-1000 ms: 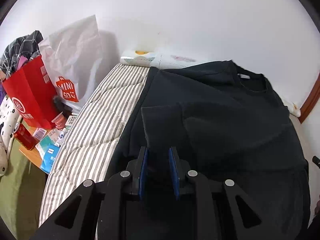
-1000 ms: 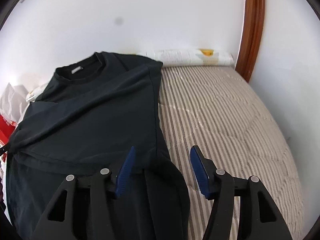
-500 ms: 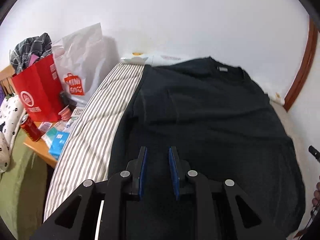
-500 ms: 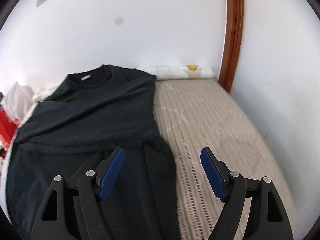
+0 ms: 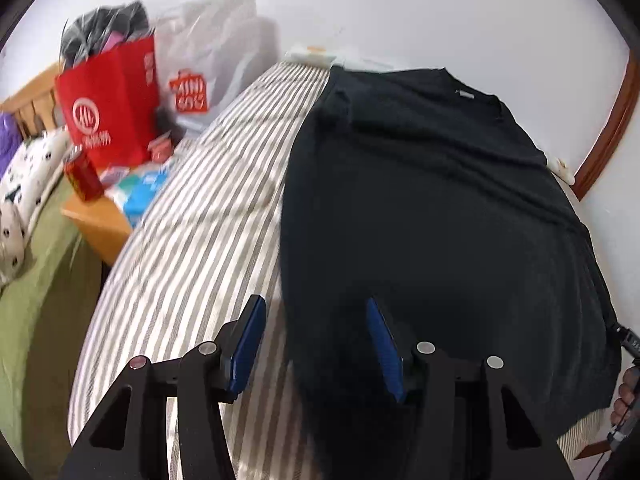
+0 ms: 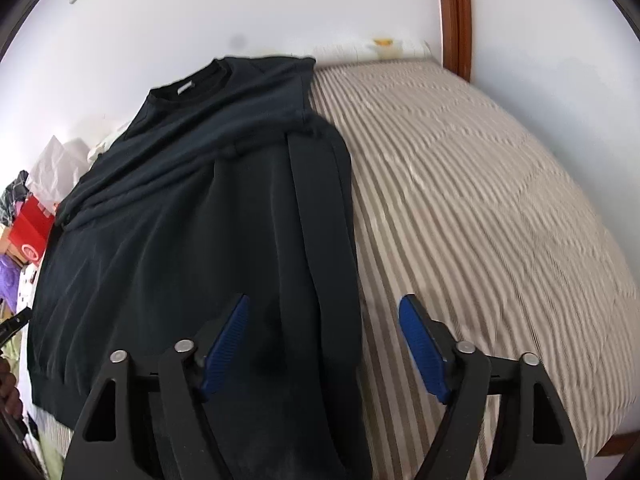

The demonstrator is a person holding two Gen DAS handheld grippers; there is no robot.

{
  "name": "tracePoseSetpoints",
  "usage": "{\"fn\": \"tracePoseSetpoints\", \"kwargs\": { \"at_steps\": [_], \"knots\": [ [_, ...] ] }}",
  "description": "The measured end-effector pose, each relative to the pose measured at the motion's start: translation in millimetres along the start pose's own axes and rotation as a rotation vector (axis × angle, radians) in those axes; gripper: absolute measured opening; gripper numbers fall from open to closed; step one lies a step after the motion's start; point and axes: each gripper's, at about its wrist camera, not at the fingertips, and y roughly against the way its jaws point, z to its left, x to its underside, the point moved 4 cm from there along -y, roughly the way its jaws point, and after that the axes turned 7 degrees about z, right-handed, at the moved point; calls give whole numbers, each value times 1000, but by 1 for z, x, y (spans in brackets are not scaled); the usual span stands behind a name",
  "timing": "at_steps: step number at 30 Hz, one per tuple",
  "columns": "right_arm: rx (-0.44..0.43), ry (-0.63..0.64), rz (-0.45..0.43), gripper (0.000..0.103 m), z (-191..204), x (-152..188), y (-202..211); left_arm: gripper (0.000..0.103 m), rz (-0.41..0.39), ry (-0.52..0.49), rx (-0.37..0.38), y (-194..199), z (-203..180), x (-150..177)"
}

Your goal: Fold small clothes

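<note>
A black T-shirt (image 5: pixel 420 208) (image 6: pixel 180 220) lies flat on the striped bed (image 5: pixel 200 220) (image 6: pixel 480 200), collar at the far end and both sleeves folded in over the body. My left gripper (image 5: pixel 314 302) hovers over the shirt's left edge near the hem. Its jaws are opening, with the edge below the gap and the pads not pressing on it. My right gripper (image 6: pixel 324 298) straddles the shirt's right edge, where the folded sleeve (image 6: pixel 320 200) runs down. Its jaws stand wide and are closing, clear of the cloth.
Left of the bed are a red paper bag (image 5: pixel 108 108), a white plastic bag (image 5: pixel 212 52), a red can (image 5: pixel 82 174) on a wooden bedside table (image 5: pixel 100 220), and green bedding (image 5: pixel 36 280). A brown door frame (image 6: pixel 454 12) stands at the far right. White walls lie behind.
Both grippers have drawn back along the shirt toward its near hem. The left jaws, nearly together on dark cloth before, have spread apart. The right jaws stand wider than a second ago.
</note>
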Motion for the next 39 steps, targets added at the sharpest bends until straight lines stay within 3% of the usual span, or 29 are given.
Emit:
{"fn": "tracePoseSetpoints", "kwargs": {
  "at_steps": [7, 9, 14, 16, 17, 19, 21, 25, 32, 39],
  "knots": [
    [26, 48, -20, 51, 5, 17, 0, 50, -17, -20, 2, 7, 4, 26],
    [23, 51, -28, 42, 7, 16, -1, 50, -19, -43, -13, 8, 0, 32],
    [22, 69, -42, 38, 15, 11, -5, 48, -37, -81, -46, 6, -11, 35],
    [29, 83, -54, 36, 19, 11, -5, 40, -48, -87, -65, 4, -17, 32],
    [23, 86, -60, 32, 20, 12, -5, 36, -51, -92, -68, 2, -21, 30],
    [18, 91, -71, 14, 20, 12, -5, 19, -43, -96, -67, 1, -27, 26],
    [1, 93, -74, 11, 19, 11, -3, 10, -30, -101, -62, 0, -32, 24],
    [-43, 29, -88, 9, 1, 8, 7, 8, -44, -106, -81, 6, -35, 26],
    [-69, -1, -104, 9, -19, 14, 31, 8, -65, -69, 65, 41, -30, 38],
    [-77, 44, -105, 9, -14, 30, 54, 8, -112, -55, 147, 69, -28, 46]
  ]
}}
